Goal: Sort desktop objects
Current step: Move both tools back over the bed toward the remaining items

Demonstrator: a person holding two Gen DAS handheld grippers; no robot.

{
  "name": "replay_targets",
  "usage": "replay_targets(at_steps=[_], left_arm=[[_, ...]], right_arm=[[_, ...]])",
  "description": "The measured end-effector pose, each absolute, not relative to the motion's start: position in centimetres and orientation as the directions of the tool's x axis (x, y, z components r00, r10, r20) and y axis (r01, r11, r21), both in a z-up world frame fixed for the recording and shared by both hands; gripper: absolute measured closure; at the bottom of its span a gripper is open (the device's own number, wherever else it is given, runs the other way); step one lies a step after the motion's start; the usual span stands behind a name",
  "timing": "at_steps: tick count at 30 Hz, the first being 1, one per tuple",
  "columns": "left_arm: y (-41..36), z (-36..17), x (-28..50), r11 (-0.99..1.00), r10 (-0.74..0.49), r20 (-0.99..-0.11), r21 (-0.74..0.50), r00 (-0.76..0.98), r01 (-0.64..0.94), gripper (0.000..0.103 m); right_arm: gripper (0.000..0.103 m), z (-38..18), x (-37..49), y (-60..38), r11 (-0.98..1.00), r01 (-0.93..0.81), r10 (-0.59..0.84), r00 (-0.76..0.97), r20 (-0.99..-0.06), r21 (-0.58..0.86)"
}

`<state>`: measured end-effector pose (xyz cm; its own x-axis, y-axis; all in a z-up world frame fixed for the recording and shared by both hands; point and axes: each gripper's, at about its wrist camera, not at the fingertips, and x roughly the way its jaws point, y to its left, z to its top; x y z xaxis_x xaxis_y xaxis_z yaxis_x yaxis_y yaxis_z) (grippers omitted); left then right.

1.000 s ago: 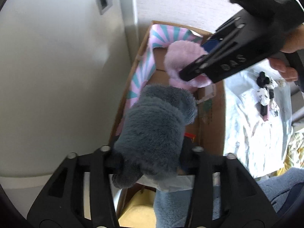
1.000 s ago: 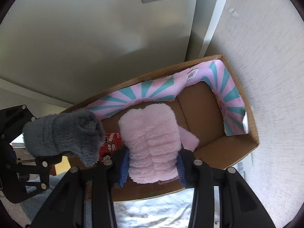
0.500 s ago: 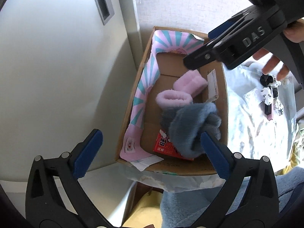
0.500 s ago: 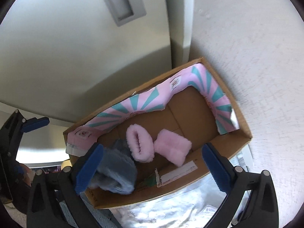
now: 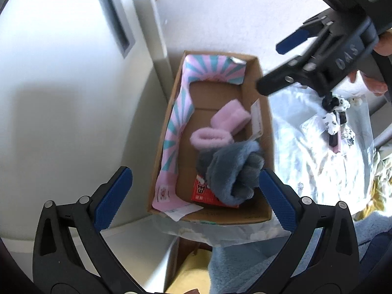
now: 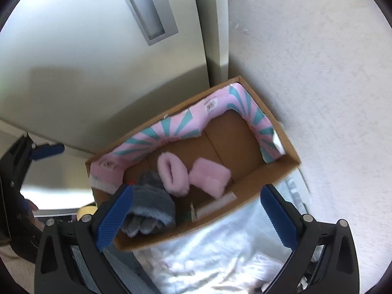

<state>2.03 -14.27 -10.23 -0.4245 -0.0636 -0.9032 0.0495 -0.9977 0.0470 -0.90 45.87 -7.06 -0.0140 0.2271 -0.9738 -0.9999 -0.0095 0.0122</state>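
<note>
Both drops judged done: grey plush (image 5: 230,171) and pink plush (image 5: 220,127) lie in the cardboard box (image 5: 265,147); left gripper (image 5: 193,196) and right gripper (image 6: 196,215) gape empty, best lifted straight before the patterned items (image 5: 335,120) at 2 o'clock are sought.

We count one open cardboard box (image 5: 265,216) lined with pink-and-teal striped paper, two fluffy pink socks (image 5: 210,137) mid-box, one fuzzy grey-blue sock bundle (image 5: 230,171) and one red packet (image 5: 199,191) at its near edge.
</note>
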Motion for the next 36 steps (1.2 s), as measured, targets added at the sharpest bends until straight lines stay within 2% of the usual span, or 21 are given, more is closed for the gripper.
replay_targets(at_steps=[8,21,30,36], left_arm=[[-11.4,-8.3,-0.2,-0.997,-0.026,-0.886,0.056,-0.464,-0.049,0.0],[-0.1,-8.1,-4.4,-0.937,0.115,-0.873,0.063,-0.474,-0.344,0.0],[8.0,-12.2,-6.0,-0.835,0.131,-0.911,0.111,-0.39,-0.538,0.0],[11.5,-16.1,-7.1,-0.757,0.119,-0.929,0.142,-0.349,-0.637,0.0]], right_arm=[[0.0,-3.8,2.0,39.8,0.038,-0.996,0.227,0.09,-0.97,-0.083],[0.0,-1.0,10.5,25.3,0.33,-0.923,0.221,0.278,-0.935,-0.197],[0.0,-4.2,12.1,16.1,0.439,-0.874,0.166,0.306,-0.937,-0.208],[0.0,-7.1,12.8,12.7,0.413,-0.885,0.154,0.3,-0.941,-0.214]])
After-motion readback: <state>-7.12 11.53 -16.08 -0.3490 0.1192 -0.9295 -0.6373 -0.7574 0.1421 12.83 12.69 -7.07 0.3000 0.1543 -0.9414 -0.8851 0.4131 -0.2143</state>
